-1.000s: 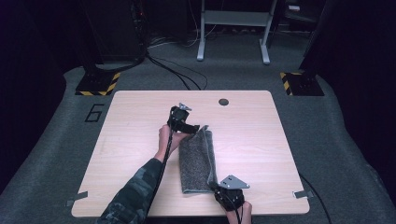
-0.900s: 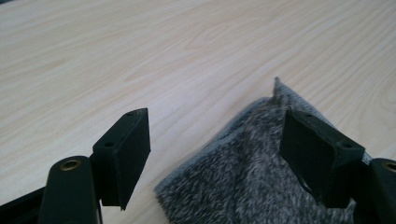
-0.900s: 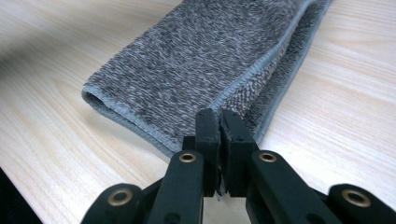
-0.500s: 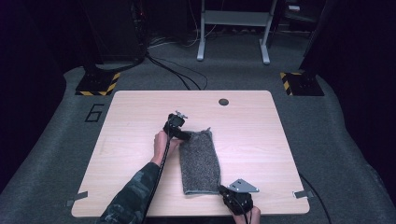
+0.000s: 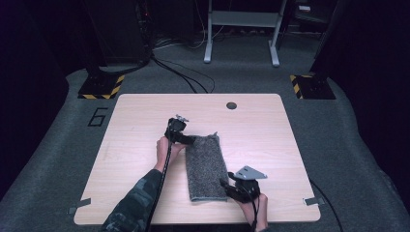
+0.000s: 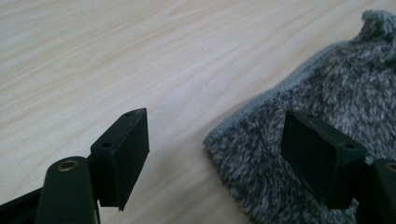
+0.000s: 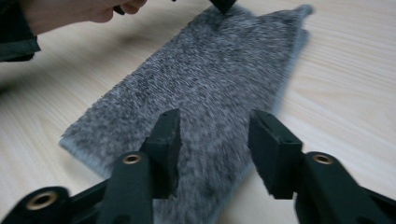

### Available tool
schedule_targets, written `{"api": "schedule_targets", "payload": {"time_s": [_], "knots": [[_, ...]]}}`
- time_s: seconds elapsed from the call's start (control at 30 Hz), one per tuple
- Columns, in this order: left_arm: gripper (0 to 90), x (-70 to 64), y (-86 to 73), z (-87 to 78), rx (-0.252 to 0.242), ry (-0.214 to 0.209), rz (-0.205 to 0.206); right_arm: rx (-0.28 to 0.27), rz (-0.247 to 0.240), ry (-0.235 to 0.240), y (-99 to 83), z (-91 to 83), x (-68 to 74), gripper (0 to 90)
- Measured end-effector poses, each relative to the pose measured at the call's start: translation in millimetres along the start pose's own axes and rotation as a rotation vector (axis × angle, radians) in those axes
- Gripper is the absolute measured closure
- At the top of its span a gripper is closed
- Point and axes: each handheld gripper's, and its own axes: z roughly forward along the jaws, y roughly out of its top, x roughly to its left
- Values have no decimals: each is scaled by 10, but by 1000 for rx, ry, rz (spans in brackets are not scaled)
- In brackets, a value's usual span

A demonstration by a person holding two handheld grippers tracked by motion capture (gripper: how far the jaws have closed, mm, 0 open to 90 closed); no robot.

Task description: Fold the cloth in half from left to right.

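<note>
My left tongs [image 5: 189, 140] gape open at the far left corner of the folded grey towel [image 5: 205, 166]; my right tongs [image 5: 227, 187] gape open at its near right corner on the desk [image 5: 270, 130].

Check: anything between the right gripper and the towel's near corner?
Nothing visible. The right gripper is open with bare table and the towel straight ahead of its jaws. The left gripper is open at the far corner, off that path.
</note>
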Motion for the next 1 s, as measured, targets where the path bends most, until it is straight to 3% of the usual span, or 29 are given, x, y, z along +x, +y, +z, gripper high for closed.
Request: {"api": "schedule_targets", "payload": {"time_s": [0.07, 0.2, 0.27, 0.3, 0.53, 0.77, 1.0], "knots": [[228, -15, -36, 13, 11, -3, 0, 44, -26, 28, 90, 194, -25, 443], [210, -15, -101, 43, 24, -20, -3, 153, -43, 44, 107, 535, -56, 364], [195, -23, -127, 37, 18, -17, -7, 207, -43, 50, 82, 644, -46, 339], [186, -26, -138, 37, 16, -16, -5, 202, -50, 45, 74, 661, -40, 338], [176, -44, -198, 32, 13, -13, 7, 206, -55, 28, 23, 619, 40, 327], [170, -92, -245, 0, 15, -12, 40, 208, -55, 58, -50, 528, 129, 322], [169, -113, -287, -60, -4, -23, 34, 203, -52, 91, -71, 445, 141, 280]]}}
